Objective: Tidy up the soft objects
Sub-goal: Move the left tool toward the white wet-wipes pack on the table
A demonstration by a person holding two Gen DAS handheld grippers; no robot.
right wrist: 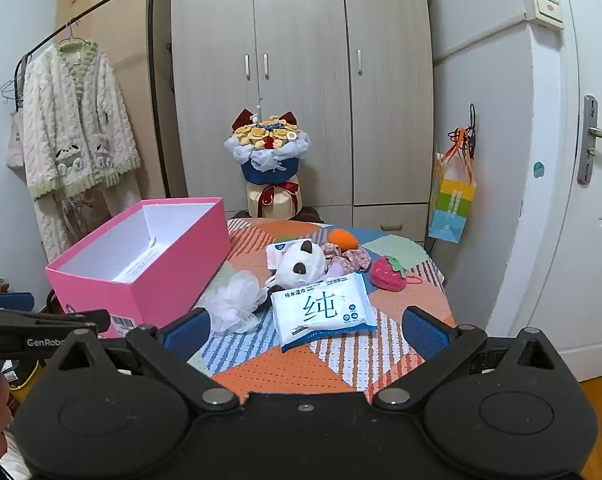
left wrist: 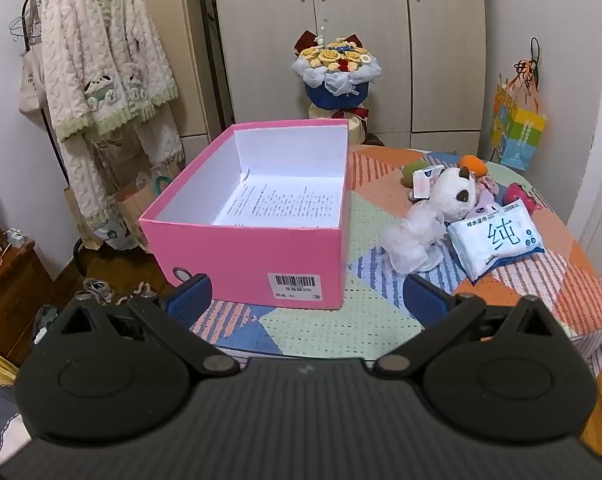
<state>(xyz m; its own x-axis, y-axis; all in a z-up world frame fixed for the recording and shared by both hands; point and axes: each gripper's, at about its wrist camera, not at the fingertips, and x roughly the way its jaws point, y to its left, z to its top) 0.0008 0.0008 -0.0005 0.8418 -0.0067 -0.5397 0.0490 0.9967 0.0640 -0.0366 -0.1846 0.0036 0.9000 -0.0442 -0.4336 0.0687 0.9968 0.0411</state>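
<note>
Nothing is packed yet — the pink box [left wrist: 261,248] at centre-left holds only a printed sheet. My left gripper [left wrist: 307,298] and right gripper [right wrist: 307,330] both gape wide, holding nothing, while the soft things — panda toy [right wrist: 303,266], mesh sponge [right wrist: 235,304], wipes pack [right wrist: 321,308], strawberry [right wrist: 387,274] — lie heaped mid-frame on the table.

Behind the panda plush [right wrist: 303,266], a green item [left wrist: 415,169] and a small packet [right wrist: 277,251] are largely hidden. The floral cloth [right wrist: 347,258] beside the plush is partly covered. The printed sheet [left wrist: 285,202] in the pink box [left wrist: 245,254] is too small to be read
</note>
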